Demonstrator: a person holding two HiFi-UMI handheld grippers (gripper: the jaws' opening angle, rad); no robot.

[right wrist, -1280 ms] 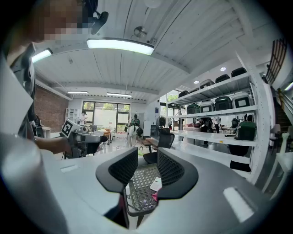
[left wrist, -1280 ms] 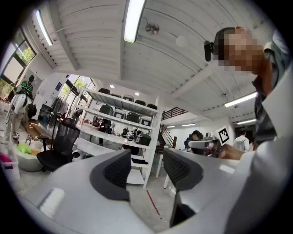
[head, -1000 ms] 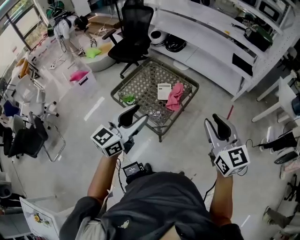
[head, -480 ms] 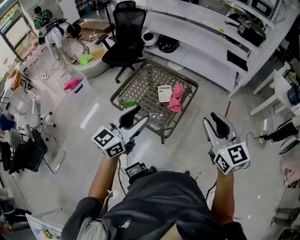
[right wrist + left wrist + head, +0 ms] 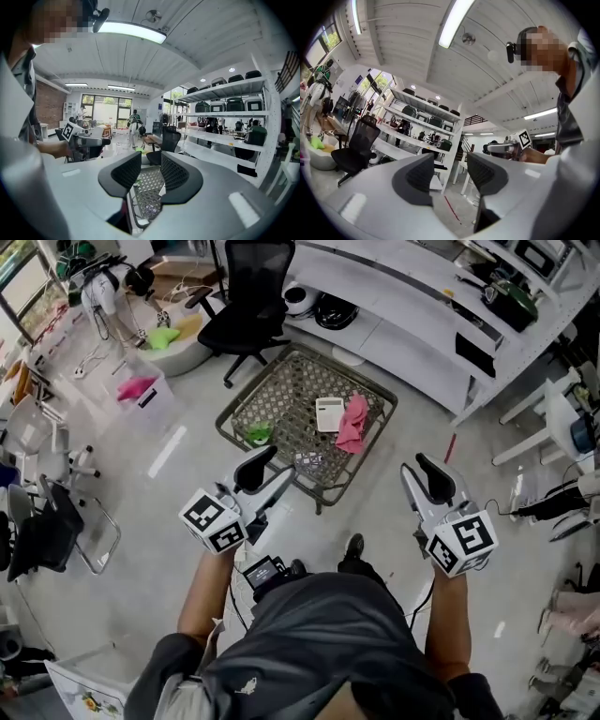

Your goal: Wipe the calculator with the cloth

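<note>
On a low woven-top table [image 5: 281, 395] lie a white calculator [image 5: 329, 414] and, touching its right side, a crumpled pink cloth [image 5: 353, 424]. My left gripper [image 5: 267, 474] hovers in the air short of the table's near corner, jaws apart with nothing between them. At the right, my right gripper [image 5: 420, 478] is also short of the table, its jaws parted by a narrow gap and empty. The right gripper view shows the table [image 5: 149, 190] through that gap between the pads [image 5: 125, 172]. In the left gripper view the pads [image 5: 419, 174] frame only shelves and floor.
A green scrap [image 5: 257, 435] and a small dark item [image 5: 309, 463] also lie on the table. A black office chair [image 5: 248, 296] stands behind it, with a long white counter [image 5: 403, 329] at the right. A clear box [image 5: 141, 390] and a folding chair [image 5: 56, 531] stand at the left.
The person has stepped toward the table; a shoe now shows below it. Both grippers have travelled along with jaws unchanged, and the room has slid slightly in view.
</note>
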